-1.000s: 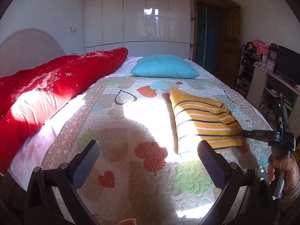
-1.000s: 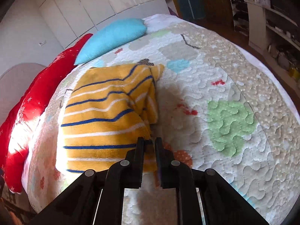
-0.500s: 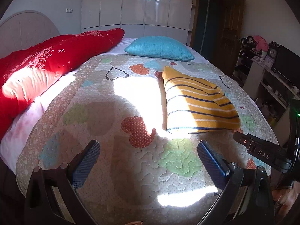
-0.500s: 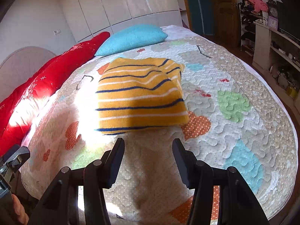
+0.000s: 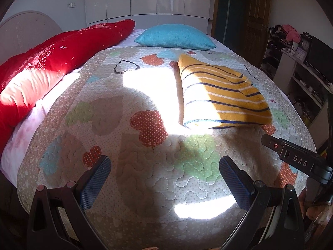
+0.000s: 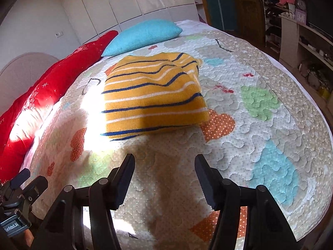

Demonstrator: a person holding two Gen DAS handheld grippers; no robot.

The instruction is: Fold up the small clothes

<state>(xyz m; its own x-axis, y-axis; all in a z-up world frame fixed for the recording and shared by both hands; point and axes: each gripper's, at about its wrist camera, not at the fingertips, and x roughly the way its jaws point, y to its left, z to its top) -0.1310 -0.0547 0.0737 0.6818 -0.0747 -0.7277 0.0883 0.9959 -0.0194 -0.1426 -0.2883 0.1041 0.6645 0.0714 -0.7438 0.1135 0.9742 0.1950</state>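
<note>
A folded yellow garment with blue and white stripes (image 5: 222,95) (image 6: 154,95) lies flat on the quilted bedspread (image 5: 145,166) (image 6: 260,125). My left gripper (image 5: 164,177) hovers over the near part of the quilt, open wide, nothing between its blue pads. My right gripper (image 6: 164,173) sits just short of the garment's near edge; its jaws are opening and hold nothing. The right tool's body (image 5: 295,160) shows at the right edge of the left wrist view, the left tool (image 6: 18,198) at the lower left of the right wrist view.
A red duvet (image 5: 52,66) lies along the left side of the bed and a turquoise pillow (image 5: 174,36) at its head. White wardrobe doors (image 5: 145,0) stand behind. Shelves with clutter (image 5: 301,66) and a dark wooden door (image 5: 249,16) stand to the right.
My right gripper let go of the garment's near edge, opened and drew back toward the foot of the bed. The left gripper sank and tilted further down over the quilt.
</note>
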